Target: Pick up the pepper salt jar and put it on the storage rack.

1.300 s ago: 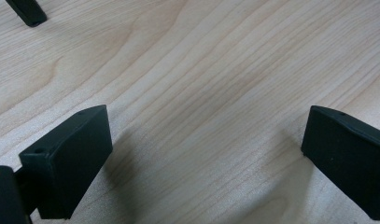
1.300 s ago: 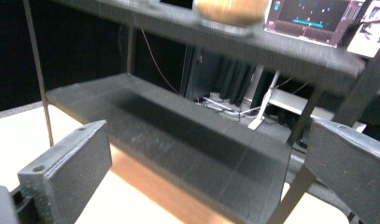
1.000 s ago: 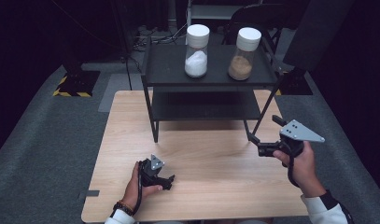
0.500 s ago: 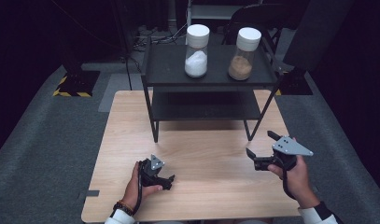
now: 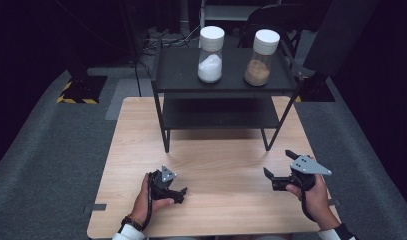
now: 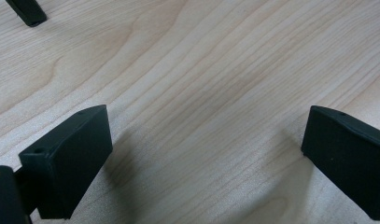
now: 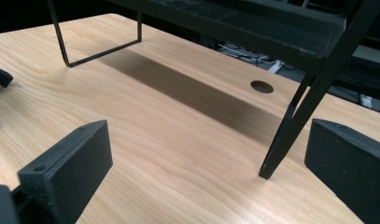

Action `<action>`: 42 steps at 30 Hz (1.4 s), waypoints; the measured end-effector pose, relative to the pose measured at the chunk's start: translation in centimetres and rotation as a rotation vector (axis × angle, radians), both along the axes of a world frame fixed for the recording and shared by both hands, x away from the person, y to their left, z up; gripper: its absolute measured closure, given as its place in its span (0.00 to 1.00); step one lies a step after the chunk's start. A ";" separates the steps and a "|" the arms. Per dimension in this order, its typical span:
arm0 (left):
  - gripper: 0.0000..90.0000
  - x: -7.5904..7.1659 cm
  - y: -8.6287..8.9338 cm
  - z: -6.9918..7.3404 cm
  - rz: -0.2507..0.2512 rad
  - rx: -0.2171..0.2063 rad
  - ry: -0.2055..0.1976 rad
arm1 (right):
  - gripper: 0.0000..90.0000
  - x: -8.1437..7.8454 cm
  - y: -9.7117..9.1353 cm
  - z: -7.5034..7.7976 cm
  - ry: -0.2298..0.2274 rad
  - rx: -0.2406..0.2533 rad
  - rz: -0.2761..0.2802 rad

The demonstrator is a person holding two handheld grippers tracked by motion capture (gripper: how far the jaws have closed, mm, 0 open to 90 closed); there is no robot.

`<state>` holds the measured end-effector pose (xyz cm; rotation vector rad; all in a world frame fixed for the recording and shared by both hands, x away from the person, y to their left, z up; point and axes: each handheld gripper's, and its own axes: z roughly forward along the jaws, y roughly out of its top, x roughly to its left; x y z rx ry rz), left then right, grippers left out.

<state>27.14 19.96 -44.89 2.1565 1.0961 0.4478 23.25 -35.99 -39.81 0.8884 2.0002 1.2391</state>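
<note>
A: What are the grippers holding?
B: Nothing. Left gripper (image 5: 178,194) and right gripper (image 5: 277,167) sit spread wide over the table (image 5: 226,165), in front of the black shelf (image 5: 223,75).
A: Labels on the jars (image 5: 211,47)?
B: None readable.

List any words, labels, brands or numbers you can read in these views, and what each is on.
None: no readable text in any view.
White-powder jar: white lid and clear wall, no label seen.
Brown-powder jar: the same, no label seen.
Rack: plain black.
Yellow-black hazard stripes on the floor: a marking, no words.
Left tongs and right tongs: no markings seen.
</note>
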 end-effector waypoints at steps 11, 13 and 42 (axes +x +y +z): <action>0.02 0.0 0.0 0.0 0.000 0.000 0.000 | 0.01 -0.2 -0.6 -1.4 0.034 -0.011 -0.013; 0.02 0.0 0.0 0.0 0.000 0.000 0.000 | 0.01 -0.2 -0.6 -1.7 0.040 -0.017 -0.017; 0.02 0.0 0.0 0.0 0.000 0.000 0.000 | 0.01 1.3 -1.0 -4.6 0.218 -0.112 -0.027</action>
